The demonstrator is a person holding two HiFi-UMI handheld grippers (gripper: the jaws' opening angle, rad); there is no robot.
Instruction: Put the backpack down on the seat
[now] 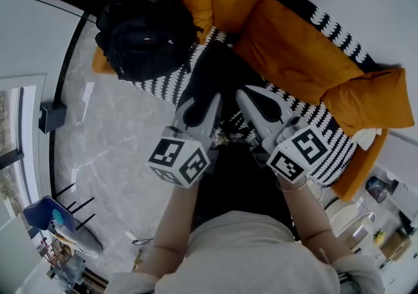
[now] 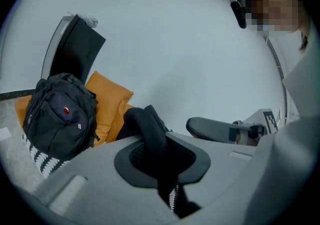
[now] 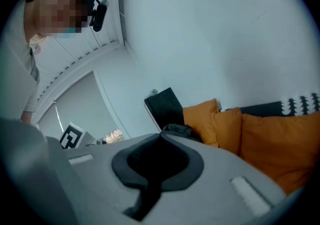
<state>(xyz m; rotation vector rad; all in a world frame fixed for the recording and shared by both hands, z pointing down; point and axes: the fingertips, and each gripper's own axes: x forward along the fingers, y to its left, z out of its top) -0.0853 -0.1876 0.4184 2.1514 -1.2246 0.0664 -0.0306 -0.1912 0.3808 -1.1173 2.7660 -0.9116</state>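
Here's the left tool [image 1: 204, 104] and the right tool [image 1: 248, 98], both pinched narrow on the black fabric backpack [image 1: 215, 77], low over the black-and-white patterned sofa seat's [image 1: 326, 130] middle. Touchdown and release look left to do; another black backpack [image 1: 145, 32] occupies the left end.

From my end this reads as a lounge or living room, a place for sitting rather than working. A long sofa seat [image 1: 330, 128] in a black-and-white pattern runs along a plain white wall [image 2: 175, 44], and plump orange cushions [image 1: 294, 51] are lined up along its back. The floor [image 1: 111, 149] is polished grey stone with pale veining. At the left edge I can see a window [image 1: 8, 178] with greenery outside, and a blue chair [image 1: 47, 214] stands near it. Lower right there is a huddle of small household clutter [image 1: 377, 189], too small for me to sort out.
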